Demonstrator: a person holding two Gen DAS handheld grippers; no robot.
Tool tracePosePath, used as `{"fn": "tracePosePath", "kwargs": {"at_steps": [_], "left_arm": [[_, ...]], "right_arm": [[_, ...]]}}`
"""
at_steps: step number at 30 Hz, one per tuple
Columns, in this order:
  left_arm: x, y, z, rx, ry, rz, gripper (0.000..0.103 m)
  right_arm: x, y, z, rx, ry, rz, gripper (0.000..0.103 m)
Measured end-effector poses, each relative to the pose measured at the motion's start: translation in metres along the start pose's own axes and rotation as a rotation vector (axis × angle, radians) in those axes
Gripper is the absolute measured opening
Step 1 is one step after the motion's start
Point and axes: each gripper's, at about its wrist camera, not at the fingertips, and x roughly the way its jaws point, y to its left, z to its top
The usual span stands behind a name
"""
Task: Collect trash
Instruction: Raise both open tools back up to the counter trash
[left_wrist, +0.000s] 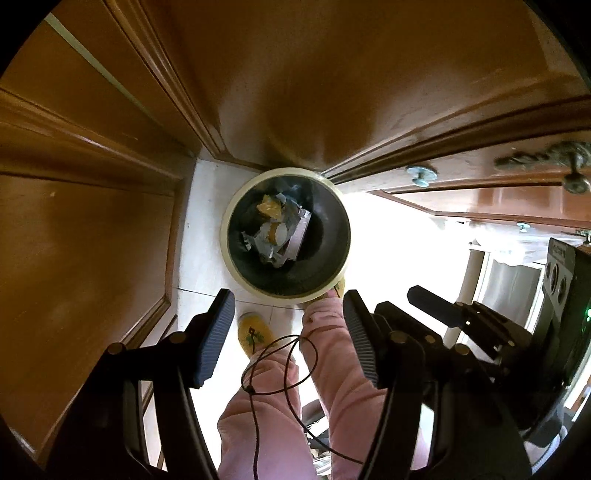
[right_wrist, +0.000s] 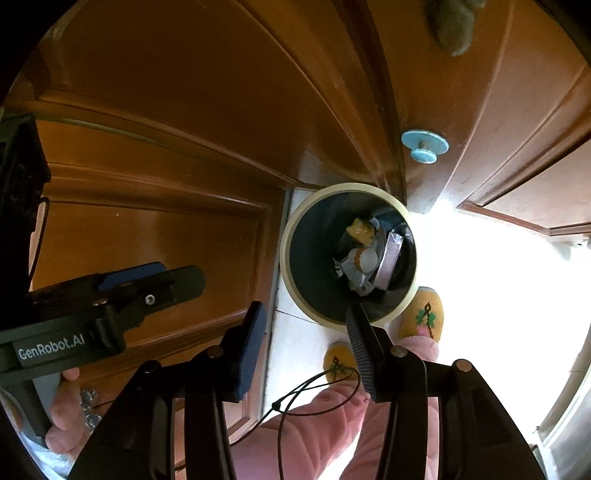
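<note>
Bin (left_wrist: 236, 206) sits upright on the pale floor (left_wrist: 201, 236), mouth straight up at me, long axis vertical, tucked in the corner against the wooden cabinet (left_wrist: 92, 221). Trash (left_wrist: 277, 230) lies at the bottom on the dark liner: crumpled wrappers, a yellow-orange piece, one flat pinkish pack leaning on edge. From my left camera the left gripper (left_wrist: 290, 334) hangs above the bin's near rim, jaws parted about halfway, nothing between the pads, touching nothing. The right gripper (right_wrist: 306, 341) is also roughly half open and empty; its right finger overlaps the bin's rim in view, contact I can't tell. Pink trouser legs (left_wrist: 325, 354) and yellow slippers (right_wrist: 424, 314) just beside the bin.
</note>
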Motion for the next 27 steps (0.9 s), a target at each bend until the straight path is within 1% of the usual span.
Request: {"fn": "tracePosePath", "kwargs": {"at_steps": [4,9,12,17,21,27], "left_arm": [[-0.023,-0.002,-0.010,0.007,-0.018,0.007,0.058],[-0.063,-0.007,-0.027,0.026,-0.042,0.012,0.058],[-0.096,-0.013,-0.040,0.050,-0.072,0.008,0.058],[-0.166,-0.026,-0.063,0.103,-0.156,-0.001,0.058],[-0.219,-0.035,-0.074,0.141,-0.237,-0.010,0.058],[-0.295,-0.045,-0.085,0.189,-0.367,-0.044,0.058]], "right_arm": [[-0.018,0.001,-0.004,0.018,0.001,-0.009,0.046],[-0.051,0.007,-0.013,0.036,-0.007,-0.022,0.046],[-0.074,0.018,-0.019,0.034,-0.021,-0.036,0.046],[-0.124,0.046,-0.032,0.026,-0.044,-0.043,0.046],[-0.170,0.072,-0.041,-0.002,-0.107,-0.038,0.046],[-0.237,0.111,-0.050,-0.044,-0.243,-0.058,0.047]]}}
